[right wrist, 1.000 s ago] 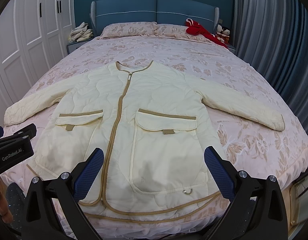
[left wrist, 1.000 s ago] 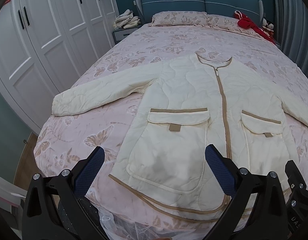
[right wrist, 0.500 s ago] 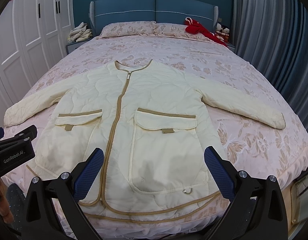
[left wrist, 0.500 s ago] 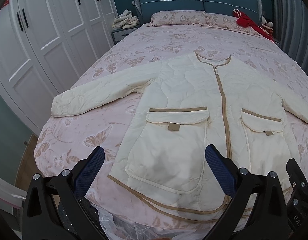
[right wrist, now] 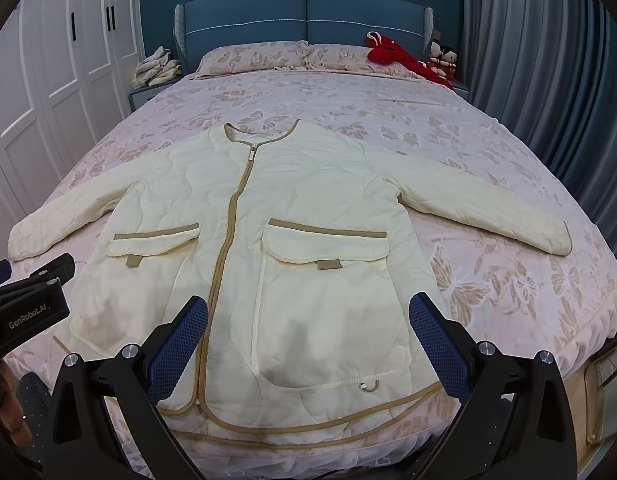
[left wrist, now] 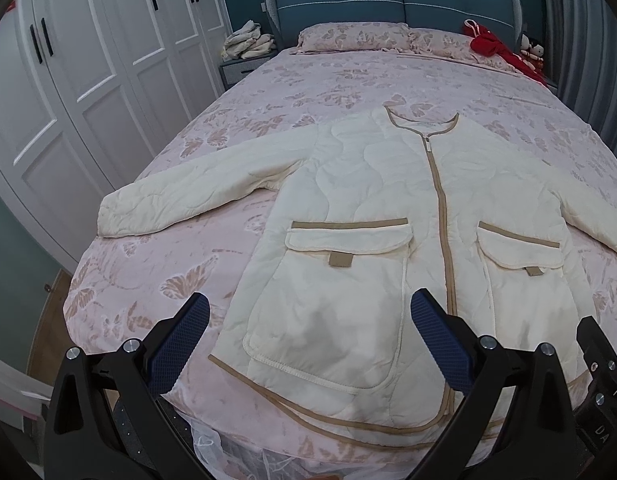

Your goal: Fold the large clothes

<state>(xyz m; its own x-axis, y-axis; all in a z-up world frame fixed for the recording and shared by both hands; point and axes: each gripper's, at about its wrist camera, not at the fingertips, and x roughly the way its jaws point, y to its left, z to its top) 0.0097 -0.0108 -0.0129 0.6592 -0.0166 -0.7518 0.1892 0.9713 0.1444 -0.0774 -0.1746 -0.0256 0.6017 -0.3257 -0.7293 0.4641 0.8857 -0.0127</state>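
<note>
A cream quilted jacket (left wrist: 368, 200) with tan trim, a front zip and two flap pockets lies flat and face up on the bed, sleeves spread to both sides; it also shows in the right wrist view (right wrist: 308, 208). Its hem lies at the near edge of the bed. My left gripper (left wrist: 308, 340) is open and empty, hovering above the hem on the jacket's left side. My right gripper (right wrist: 308, 340) is open and empty above the hem on the right side. Neither touches the cloth.
The bed (left wrist: 308, 80) has a pink butterfly-print cover, two pillows (right wrist: 268, 56) and a red garment (right wrist: 396, 54) at the blue headboard. White wardrobes (left wrist: 88, 60) stand at the left, grey curtains (right wrist: 548, 60) at the right. Folded clothes (left wrist: 248, 40) sit on a nightstand.
Both views have risen and drawn back very slightly; the jacket has not moved and both grippers stay open.
</note>
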